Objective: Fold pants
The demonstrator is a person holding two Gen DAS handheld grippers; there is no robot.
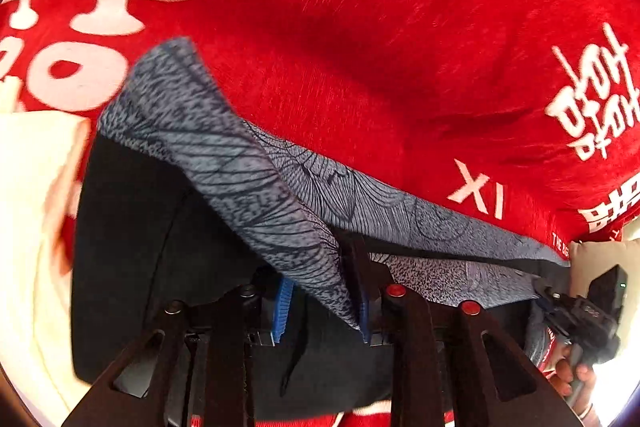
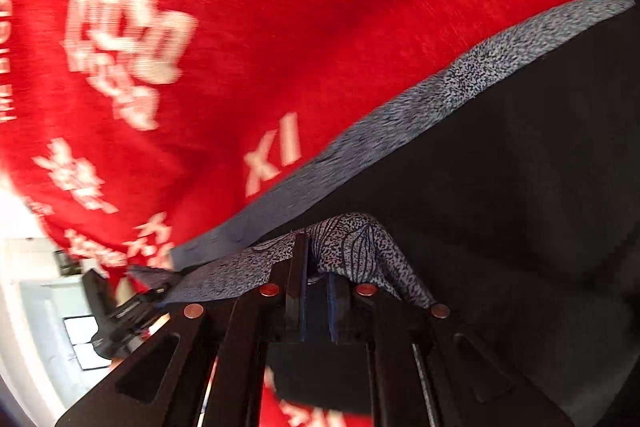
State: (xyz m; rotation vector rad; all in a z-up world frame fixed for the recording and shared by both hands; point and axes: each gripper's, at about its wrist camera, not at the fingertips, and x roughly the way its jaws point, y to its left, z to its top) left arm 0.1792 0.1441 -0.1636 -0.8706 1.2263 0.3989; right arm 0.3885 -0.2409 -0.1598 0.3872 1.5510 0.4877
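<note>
Fingers (image 1: 362, 291) of the left gripper (image 1: 324, 307) pinched on a fold of the pants (image 1: 192, 131), blue ribbed pads on both sides of the cloth. Fingers (image 2: 298, 279) of the right gripper (image 2: 316, 291) likewise closed on a bunched ridge of the same garment, jaws nearly together with cloth between them.

Pants lifted off the red blanket (image 1: 360, 27), hanging as a taut band from one grip to the other. Ahead of the left fingers and off to their left, a patterned flap standing up and turned over. Running away toward the right gripper (image 1: 576, 311), a long patterned edge, drawn straight. Probably held at two points along one edge so the cloth stays stretched and can be laid over itself without wrinkling. Likely mid-carry, judging by the smeared blanket lettering.

Fabric thin and limp, grey-blue on one face with fine dark speckle and leaf-vein lines; plain black and matte on the other, seen below the left fingers (image 1: 132, 227) and filling the space ahead and right of the right fingers (image 2: 520, 187). Creases sharp where pinched, soft elsewhere.

Blanket beyond the fingers plush, brushed nap, white printed characters. Left gripper (image 2: 120, 311) dark and blurred at the far end of the band in the right wrist view.
</note>
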